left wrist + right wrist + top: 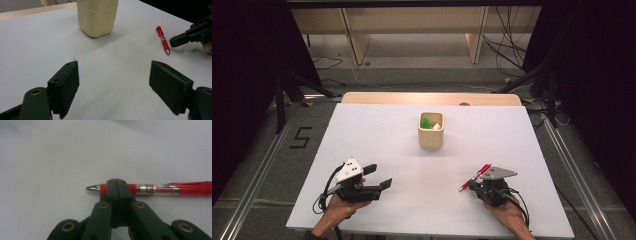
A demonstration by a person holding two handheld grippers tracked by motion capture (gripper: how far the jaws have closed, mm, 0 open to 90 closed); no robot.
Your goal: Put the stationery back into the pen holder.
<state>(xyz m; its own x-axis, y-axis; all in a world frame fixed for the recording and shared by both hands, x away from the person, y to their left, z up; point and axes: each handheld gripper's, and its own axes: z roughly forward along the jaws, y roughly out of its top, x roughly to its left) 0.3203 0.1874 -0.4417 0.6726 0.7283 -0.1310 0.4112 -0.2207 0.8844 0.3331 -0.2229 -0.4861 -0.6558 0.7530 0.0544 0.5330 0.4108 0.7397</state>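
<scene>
The right tongs [117, 185] are squeezed shut with their tips just in front of the red pen [160, 189], which lies flat on the near right of the table [377, 145]. They hold nothing, so I think they must open to grab it. The left tongs [113, 82] wait wide open at the near left, maybe to help, and the cup [431, 131] stands farther back in the middle.

Right gripper [116, 185] jaws closed, red pen [160, 189] just behind tips, on white table [50, 157].

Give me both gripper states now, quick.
Left gripper: open, holding nothing.
Right gripper: shut, tips against the red pen lying on the table, not gripping it.
</scene>
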